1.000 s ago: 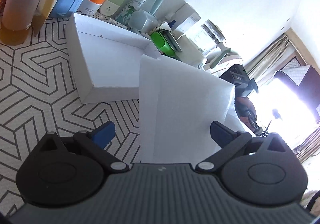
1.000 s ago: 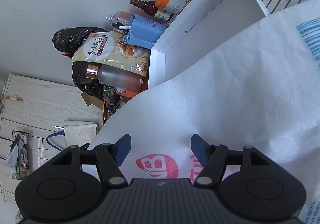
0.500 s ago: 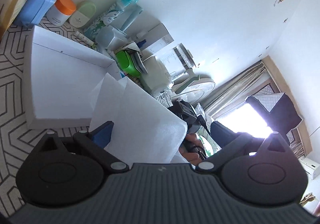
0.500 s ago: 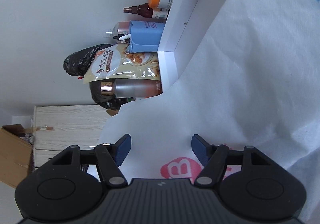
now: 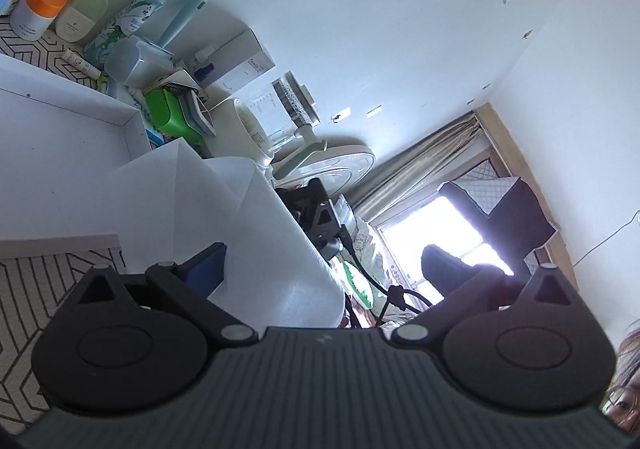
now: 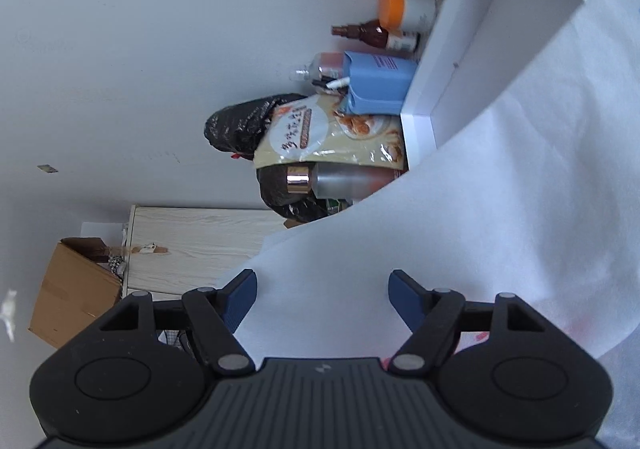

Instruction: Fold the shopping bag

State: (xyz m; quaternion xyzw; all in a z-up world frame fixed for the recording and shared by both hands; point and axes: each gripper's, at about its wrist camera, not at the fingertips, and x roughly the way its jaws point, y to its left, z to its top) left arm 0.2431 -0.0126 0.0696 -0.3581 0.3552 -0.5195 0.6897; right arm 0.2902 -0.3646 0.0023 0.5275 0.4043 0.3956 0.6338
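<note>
The white non-woven shopping bag (image 5: pixel 256 249) rises as a folded sheet between the fingers of my left gripper (image 5: pixel 322 265), close to the left pad (image 5: pixel 206 269). Those jaws stand wide apart and do not press it. In the right wrist view the bag (image 6: pixel 460 209) fills the right and lower part, and a trace of its pink print (image 6: pixel 480 337) shows by the right finger. My right gripper (image 6: pixel 322 293) has the fabric lying between its blue pads (image 6: pixel 242 295). Its jaws are opening and neither pad presses the cloth.
A shallow white box (image 5: pixel 60 153) lies on the hexagon-patterned table cover (image 5: pixel 40 289). Bottles, jars and a green case (image 5: pixel 168 113) crowd the wall behind it. A fan (image 5: pixel 332 165) and a bright window (image 5: pixel 432 225) lie to the right. A wooden cabinet (image 6: pixel 192 245) and a cardboard box (image 6: pixel 72 289) show in the right wrist view.
The left wrist view has tilted upward, showing less table and more wall and window, and the bag sheet now sits lower left. In the right wrist view the pink print slid under the gripper and the jaws widened.
</note>
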